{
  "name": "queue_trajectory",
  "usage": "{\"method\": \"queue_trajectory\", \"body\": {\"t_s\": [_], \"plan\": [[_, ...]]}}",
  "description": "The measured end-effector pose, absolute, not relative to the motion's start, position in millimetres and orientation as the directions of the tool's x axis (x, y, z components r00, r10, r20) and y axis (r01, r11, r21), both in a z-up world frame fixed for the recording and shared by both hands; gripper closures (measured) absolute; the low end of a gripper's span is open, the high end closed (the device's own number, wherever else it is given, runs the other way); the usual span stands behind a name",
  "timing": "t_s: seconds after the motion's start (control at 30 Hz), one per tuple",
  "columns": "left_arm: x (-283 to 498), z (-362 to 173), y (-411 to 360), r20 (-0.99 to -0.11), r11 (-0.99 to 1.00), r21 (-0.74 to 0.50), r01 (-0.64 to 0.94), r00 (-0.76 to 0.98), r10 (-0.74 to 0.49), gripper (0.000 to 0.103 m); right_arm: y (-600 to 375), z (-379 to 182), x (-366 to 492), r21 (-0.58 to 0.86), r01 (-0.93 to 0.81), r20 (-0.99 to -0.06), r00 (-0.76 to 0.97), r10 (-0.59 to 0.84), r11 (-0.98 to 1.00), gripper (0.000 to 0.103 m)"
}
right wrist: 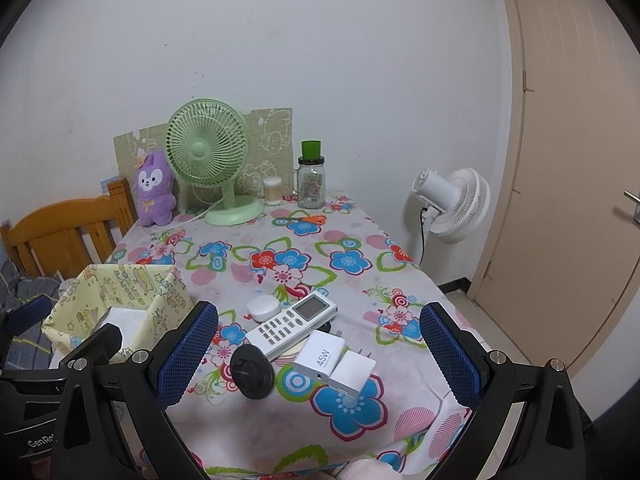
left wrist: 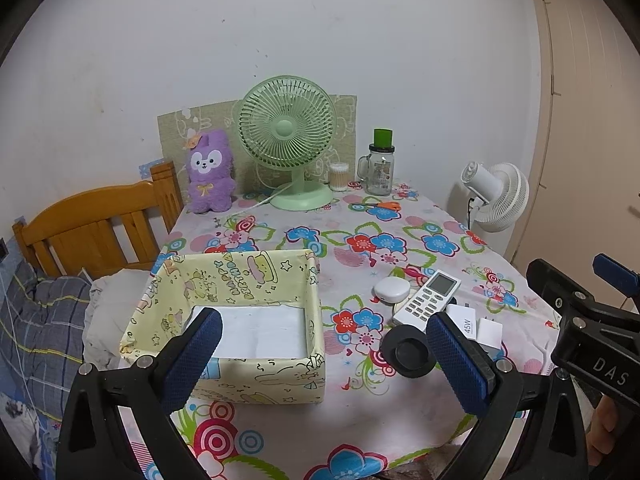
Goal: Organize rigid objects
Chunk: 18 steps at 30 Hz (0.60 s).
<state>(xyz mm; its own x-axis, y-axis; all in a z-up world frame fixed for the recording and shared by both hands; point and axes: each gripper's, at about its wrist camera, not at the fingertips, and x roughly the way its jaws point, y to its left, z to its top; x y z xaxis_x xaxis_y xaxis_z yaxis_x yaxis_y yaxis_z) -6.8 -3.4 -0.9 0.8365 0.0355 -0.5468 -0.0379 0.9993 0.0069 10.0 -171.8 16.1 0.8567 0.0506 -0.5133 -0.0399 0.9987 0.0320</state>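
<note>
Left gripper (left wrist: 320,344): nearest our lens; we held its jaws wide and empty, low over the near edge of the surface (left wrist: 360,420), straddling the box's right wall.
Box (left wrist: 280,384): we found the yellow cartoon-print storage box at the left of the surface, open-topped, only a white liner showing inside.
Black disc (right wrist: 253,373): it lay just right of the box, touching the remote's near end, between the two grippers.
Remote (right wrist: 291,325): we read its long axis as running from near-left to far-right, screen end away from us, a white round case (right wrist: 263,306) just beside it on the far-left.
Chargers (right wrist: 334,364): the two white plug blocks sat touching each other, just right of the disc.
Right gripper (right wrist: 320,344): jaws spread wide, gripping nothing; the cluster lay straight ahead between its fingers, so we judged this hand nearer to it, and the box a leftward carry.
Far end: green fan (left wrist: 286,140), plush toy (left wrist: 210,172), jar (left wrist: 380,168) and scissors (left wrist: 380,205) stood well apart from the work.
Hidden: what lay under the remote we could not make out; the box's near-left corner was covered by a finger.
</note>
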Motion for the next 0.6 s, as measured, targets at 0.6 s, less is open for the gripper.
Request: {"method": "queue_trajectory", "body": {"t_s": [0.6], "plan": [[-13.7,3.0,-9.5,-0.527,0.999,0.035,-0.028,0.849,0.042,0.0,-168.8,22.1,1.1,0.04,-0.061,-0.498,0.864,0.073,0.997,0.001]]}}
